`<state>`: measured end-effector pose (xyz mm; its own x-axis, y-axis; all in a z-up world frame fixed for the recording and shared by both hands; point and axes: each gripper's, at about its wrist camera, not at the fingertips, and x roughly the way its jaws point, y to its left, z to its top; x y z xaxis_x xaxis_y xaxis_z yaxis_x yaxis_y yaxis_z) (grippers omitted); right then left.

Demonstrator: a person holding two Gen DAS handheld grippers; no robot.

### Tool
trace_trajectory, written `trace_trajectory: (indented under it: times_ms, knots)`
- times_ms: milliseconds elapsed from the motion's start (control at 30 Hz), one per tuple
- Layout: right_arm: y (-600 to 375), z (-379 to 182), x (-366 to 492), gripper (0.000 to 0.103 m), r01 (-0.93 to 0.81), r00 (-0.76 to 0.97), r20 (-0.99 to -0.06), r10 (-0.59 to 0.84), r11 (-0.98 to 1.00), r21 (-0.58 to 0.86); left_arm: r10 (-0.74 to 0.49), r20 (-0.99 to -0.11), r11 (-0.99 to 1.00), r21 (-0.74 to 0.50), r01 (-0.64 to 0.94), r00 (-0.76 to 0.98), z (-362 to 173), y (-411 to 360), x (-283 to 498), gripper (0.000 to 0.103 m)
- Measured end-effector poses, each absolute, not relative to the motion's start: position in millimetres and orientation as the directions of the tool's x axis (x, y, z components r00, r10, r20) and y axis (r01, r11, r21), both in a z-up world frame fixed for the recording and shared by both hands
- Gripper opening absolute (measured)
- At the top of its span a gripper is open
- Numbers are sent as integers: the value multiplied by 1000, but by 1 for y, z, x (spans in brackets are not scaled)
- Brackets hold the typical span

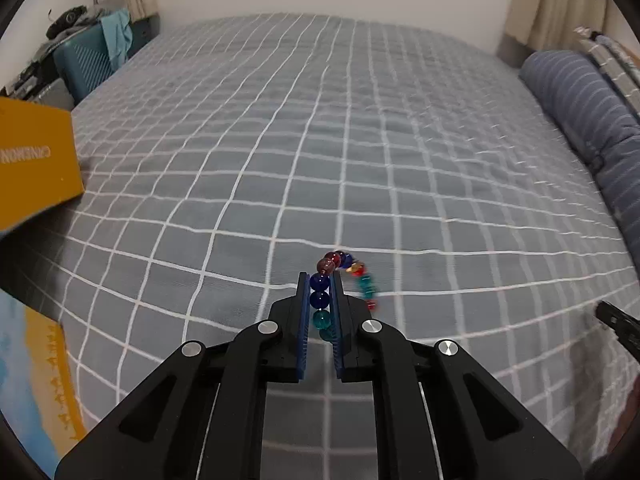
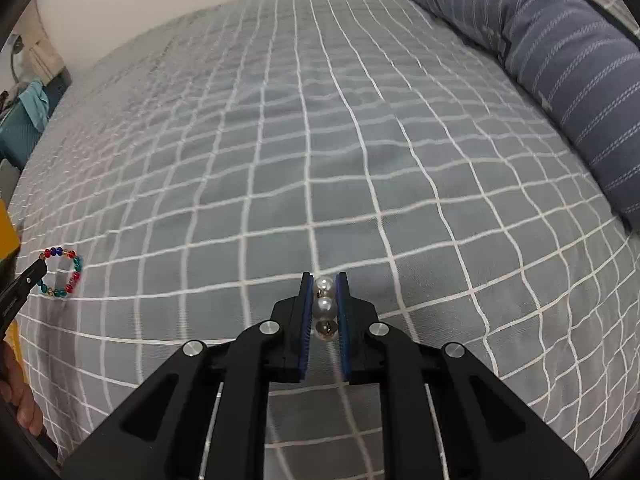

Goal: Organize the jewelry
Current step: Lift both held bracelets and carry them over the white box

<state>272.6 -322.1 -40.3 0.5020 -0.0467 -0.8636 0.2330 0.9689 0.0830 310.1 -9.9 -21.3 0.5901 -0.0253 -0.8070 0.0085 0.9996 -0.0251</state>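
Observation:
My left gripper (image 1: 320,280) is shut on a bracelet of coloured glass beads (image 1: 320,300); blue and teal beads sit between the blue pads, and the rest of the loop hangs off the right fingertip above the bed. The same bracelet (image 2: 60,274) shows in the right wrist view at the far left, hanging from the left gripper's tip (image 2: 38,270). My right gripper (image 2: 324,280) is shut on a string of white pearl beads (image 2: 323,307), held above the bed. The right gripper's tip (image 1: 616,320) shows at the right edge of the left wrist view.
A grey bedsheet with a white grid (image 1: 320,140) fills both views. A yellow box (image 1: 32,160) lies at the left. A blue striped bolster (image 2: 560,60) lies along the right side. A blue and yellow printed item (image 1: 36,380) is at the lower left.

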Motion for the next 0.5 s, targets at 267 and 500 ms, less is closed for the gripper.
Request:
trace_trajectory:
  times_ms: [267, 500]
  knots:
    - [-294, 3, 257, 11, 189, 607, -794, -34, 977, 103, -84, -761, 996, -49, 72, 643, 26, -19, 274, 9]
    - [-267, 20, 244, 11, 145, 635, -772, -28, 986, 83, -81, -756, 996, -37, 81, 650, 36, -19, 254, 9]
